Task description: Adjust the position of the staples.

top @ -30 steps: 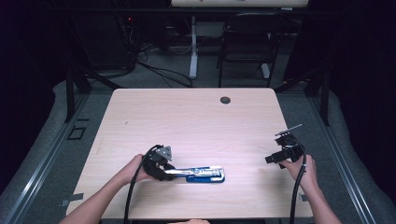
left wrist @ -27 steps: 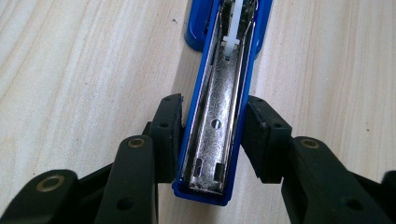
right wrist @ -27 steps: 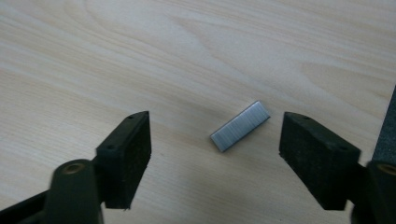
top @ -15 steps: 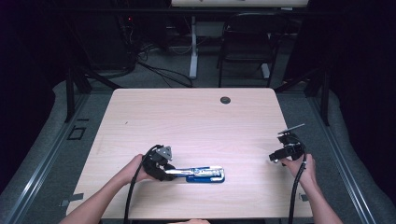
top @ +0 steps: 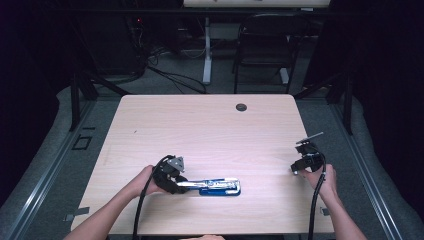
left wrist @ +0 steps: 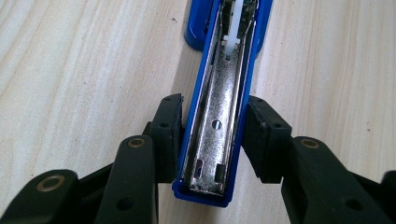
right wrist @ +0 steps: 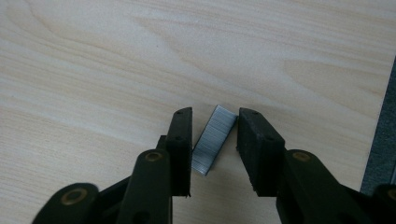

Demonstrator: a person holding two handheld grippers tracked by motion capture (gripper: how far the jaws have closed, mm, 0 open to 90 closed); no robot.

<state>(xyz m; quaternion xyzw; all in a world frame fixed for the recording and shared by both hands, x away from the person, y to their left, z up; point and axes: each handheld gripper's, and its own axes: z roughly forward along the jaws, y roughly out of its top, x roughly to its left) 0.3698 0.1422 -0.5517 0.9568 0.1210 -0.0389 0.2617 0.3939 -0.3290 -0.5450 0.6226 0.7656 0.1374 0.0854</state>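
A blue stapler (top: 215, 186) lies opened flat near the table's front edge, its metal staple channel (left wrist: 224, 93) facing up. My left gripper (top: 182, 184) is shut on the stapler's rear end, one pad on each blue side wall (left wrist: 212, 112). At the right of the table my right gripper (top: 296, 170) points down at the wood. A short silver staple strip (right wrist: 214, 140) lies askew between its jaws (right wrist: 212, 121), which have just been closing. Opposite corners of the strip touch the two pads.
The light wooden table (top: 210, 130) has a dark cable hole (top: 241, 107) near its far edge. The table's right edge (right wrist: 380, 140) is close beside the right gripper. A chair (top: 262, 45) and cables stand on the floor beyond the table.
The right gripper has dipped slightly toward the table at the right. The left gripper and the stapler have not moved.
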